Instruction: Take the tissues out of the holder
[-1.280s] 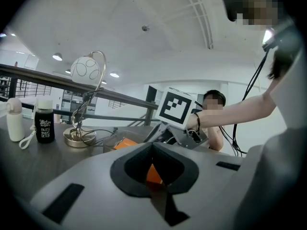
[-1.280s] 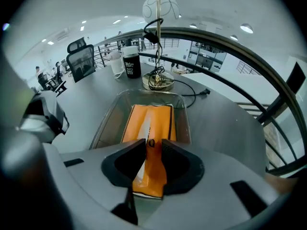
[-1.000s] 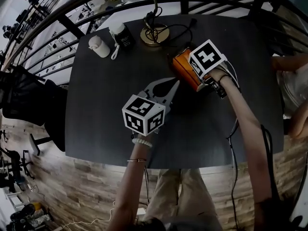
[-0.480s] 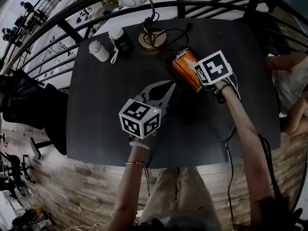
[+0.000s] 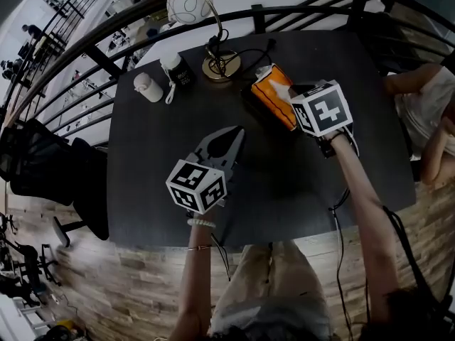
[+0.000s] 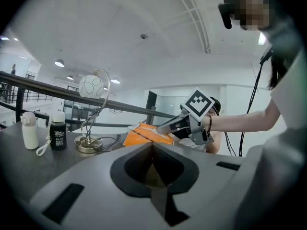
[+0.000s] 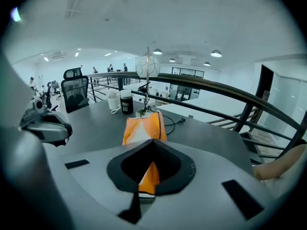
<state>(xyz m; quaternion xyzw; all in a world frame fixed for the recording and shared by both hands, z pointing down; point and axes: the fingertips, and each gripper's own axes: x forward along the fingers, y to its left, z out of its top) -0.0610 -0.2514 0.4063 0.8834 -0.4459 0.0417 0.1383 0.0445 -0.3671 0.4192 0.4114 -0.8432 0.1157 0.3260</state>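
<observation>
An orange tissue holder [image 5: 272,105] lies on the dark table [image 5: 142,162] and looks tilted, with its near end raised. A white tissue [image 5: 282,89] peaks out of its top slot. My right gripper [image 5: 290,95] is over that slot from the right and shut on the tissue. In the right gripper view the holder [image 7: 144,126] and the tissue [image 7: 136,134] sit just past the shut jaws of the right gripper [image 7: 153,141]. My left gripper [image 5: 237,131] hovers over the table's middle, shut and holding nothing, left of the holder. The left gripper view shows the holder [image 6: 142,135] under the right gripper [image 6: 163,128].
A lamp [image 5: 215,67] with a round shade, its cable [image 5: 256,48], a dark bottle [image 5: 177,69] and a white bottle [image 5: 147,87] stand at the back. A railing [image 5: 106,45] curves behind the table. Another person's arm [image 5: 419,84] is at the right edge.
My right gripper has risen, drawing the tissue up into a peak and lifting the holder's near end. My left gripper has drifted a little left and up.
</observation>
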